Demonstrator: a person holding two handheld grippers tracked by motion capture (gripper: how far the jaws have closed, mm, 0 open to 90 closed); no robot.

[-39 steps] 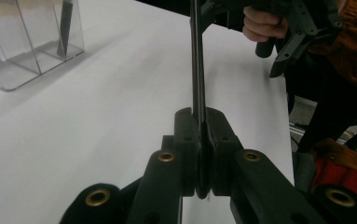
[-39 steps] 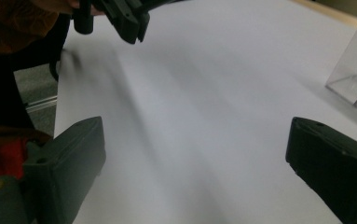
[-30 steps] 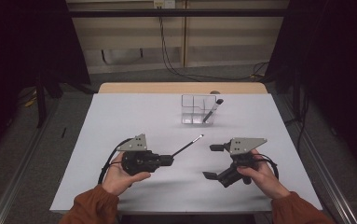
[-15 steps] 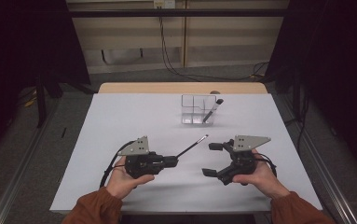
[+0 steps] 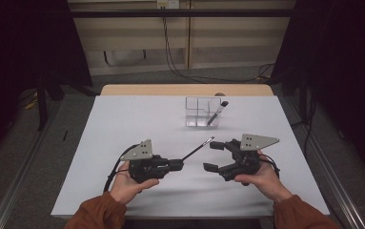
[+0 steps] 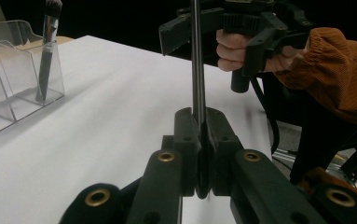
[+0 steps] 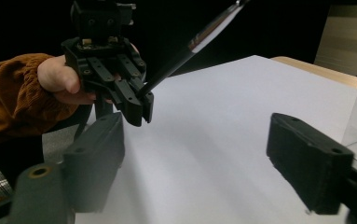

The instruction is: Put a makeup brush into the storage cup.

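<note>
My left gripper (image 5: pixel 179 164) is shut on the end of a thin black brush (image 5: pixel 197 148), which points up and to the right towards my right gripper (image 5: pixel 213 156). In the left gripper view the pads (image 6: pixel 185 128) clamp the brush shaft (image 6: pixel 195 60), and the right gripper's jaw (image 6: pixel 176 32) hangs by its far end. My right gripper (image 7: pixel 199 158) is open and its jaws have just been closing, with nothing between them. The brush's tip (image 5: pixel 211 139) lies just left of the right gripper's upper jaw. In the right gripper view the left gripper (image 7: pixel 136 105) holds the shaft (image 7: pixel 190 46) slanting up.
A clear compartment organizer (image 5: pixel 194 112) stands at the back middle of the white table (image 5: pixel 123 124), with a dark makeup brush (image 5: pixel 217 113) leaning in its right cell. It is at the left in the left gripper view (image 6: pixel 8 79).
The right gripper's jaws have narrowed a little. The left gripper and its brush have shifted slightly to the right, towards the right gripper.
</note>
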